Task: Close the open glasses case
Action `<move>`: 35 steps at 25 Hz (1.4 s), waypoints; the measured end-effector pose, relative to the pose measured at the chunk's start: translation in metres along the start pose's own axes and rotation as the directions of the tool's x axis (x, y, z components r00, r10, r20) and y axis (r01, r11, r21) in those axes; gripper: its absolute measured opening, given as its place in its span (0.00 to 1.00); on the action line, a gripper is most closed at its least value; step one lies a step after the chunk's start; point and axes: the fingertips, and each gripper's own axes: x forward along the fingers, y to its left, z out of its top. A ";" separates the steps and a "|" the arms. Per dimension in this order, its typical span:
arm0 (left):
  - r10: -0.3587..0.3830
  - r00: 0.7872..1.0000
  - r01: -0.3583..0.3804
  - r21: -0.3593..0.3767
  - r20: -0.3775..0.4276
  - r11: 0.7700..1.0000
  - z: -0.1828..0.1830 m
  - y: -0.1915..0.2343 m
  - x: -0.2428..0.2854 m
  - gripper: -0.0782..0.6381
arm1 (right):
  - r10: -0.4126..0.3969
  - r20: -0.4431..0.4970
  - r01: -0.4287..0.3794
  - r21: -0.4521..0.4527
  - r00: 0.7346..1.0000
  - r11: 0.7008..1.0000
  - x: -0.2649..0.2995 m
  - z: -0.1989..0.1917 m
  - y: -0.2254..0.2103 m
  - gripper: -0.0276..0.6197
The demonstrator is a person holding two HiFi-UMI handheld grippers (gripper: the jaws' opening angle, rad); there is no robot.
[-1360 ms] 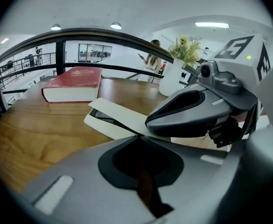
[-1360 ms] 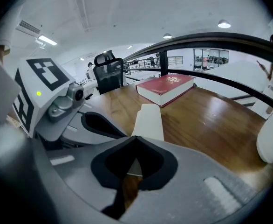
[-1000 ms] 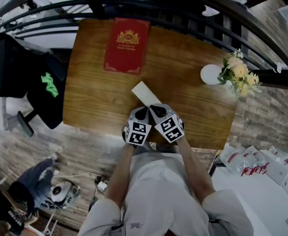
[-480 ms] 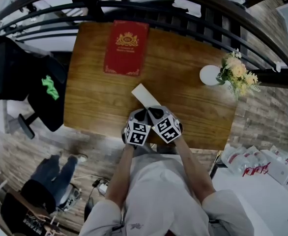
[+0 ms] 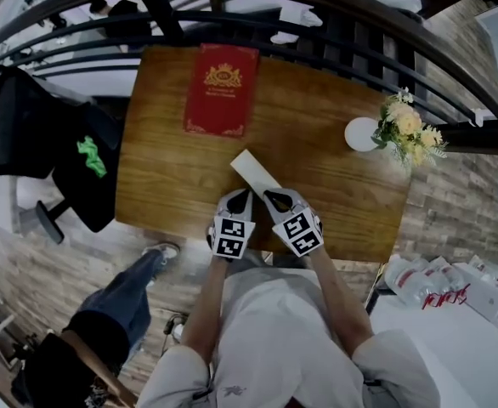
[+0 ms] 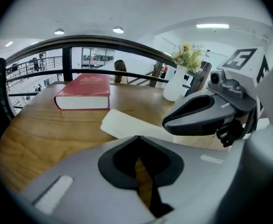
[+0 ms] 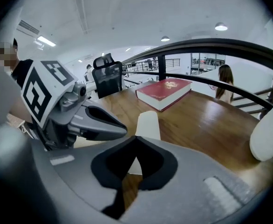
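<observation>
A wooden surface point(image 5: 168, 172) stands against a black curved railing point(image 5: 317, 25), with a lower floor of pale planks point(image 5: 28, 257) showing past its left and near edges. The glasses case point(image 5: 254, 171), a long cream piece, lies flat and slantwise near the middle of the near half of the surface, its far end pointing left. Whether its lid is fully down cannot be told.

The left gripper point(image 5: 244, 195) and the right gripper point(image 5: 271, 195) are held side by side at the near edge, both aimed at the near end of the case. In the left gripper view the left gripper's point(image 6: 136, 138) fingers are pressed together at the tips with nothing between them, only wood showing through the gap behind. The case point(image 6: 127, 124) lies just beyond them. The right gripper's point(image 7: 135, 138) fingers likewise meet at the tips, empty, with the case point(image 7: 148, 121) stretching away just past them.

A red book point(image 5: 222, 90) with a gold crest lies closed at the far left of the surface, well apart from the case. A white vase point(image 5: 362, 131) stands at the far right, with pale flowers point(image 5: 410, 130) beside it.

Left of the surface is an office chair point(image 5: 66, 164) draped in black cloth with a green mark. White boxes point(image 5: 440, 279) sit at the near right. The room is white, with ceiling lights point(image 6: 118, 30).
</observation>
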 end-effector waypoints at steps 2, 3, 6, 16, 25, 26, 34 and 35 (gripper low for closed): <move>0.007 0.999 -0.007 0.007 0.044 1.000 0.013 0.003 -0.009 0.14 | -0.018 0.038 0.018 0.008 0.999 1.000 -0.011 0.008 -0.004 0.05; 0.010 0.998 -0.011 0.011 0.066 1.000 0.020 0.004 -0.014 0.14 | -0.029 0.055 0.029 0.011 0.998 1.000 -0.017 0.012 -0.006 0.05; 0.016 0.993 -0.019 0.025 0.120 0.999 0.036 0.007 -0.029 0.14 | -0.064 0.107 0.062 0.023 0.992 0.998 -0.036 0.024 -0.012 0.05; 0.023 0.971 -0.044 0.083 0.239 0.996 0.072 0.011 -0.072 0.14 | -0.204 0.254 0.191 0.075 0.945 0.979 -0.083 0.052 -0.026 0.05; -0.003 0.961 -0.035 0.130 0.277 0.991 0.087 0.010 -0.081 0.14 | -0.247 0.288 0.233 0.085 0.925 0.969 -0.091 0.066 -0.027 0.05; -0.006 0.960 -0.032 0.133 0.279 0.991 0.088 0.010 -0.081 0.14 | -0.250 0.289 0.236 0.084 0.924 0.968 -0.091 0.068 -0.028 0.05; -0.025 0.959 -0.017 0.147 0.282 0.989 0.092 0.009 -0.078 0.14 | -0.262 0.284 0.249 0.083 0.922 0.965 -0.091 0.070 -0.026 0.05; -0.026 0.959 -0.017 0.147 0.283 0.989 0.092 0.009 -0.078 0.14 | -0.263 0.283 0.250 0.081 0.922 0.965 -0.090 0.070 -0.026 0.05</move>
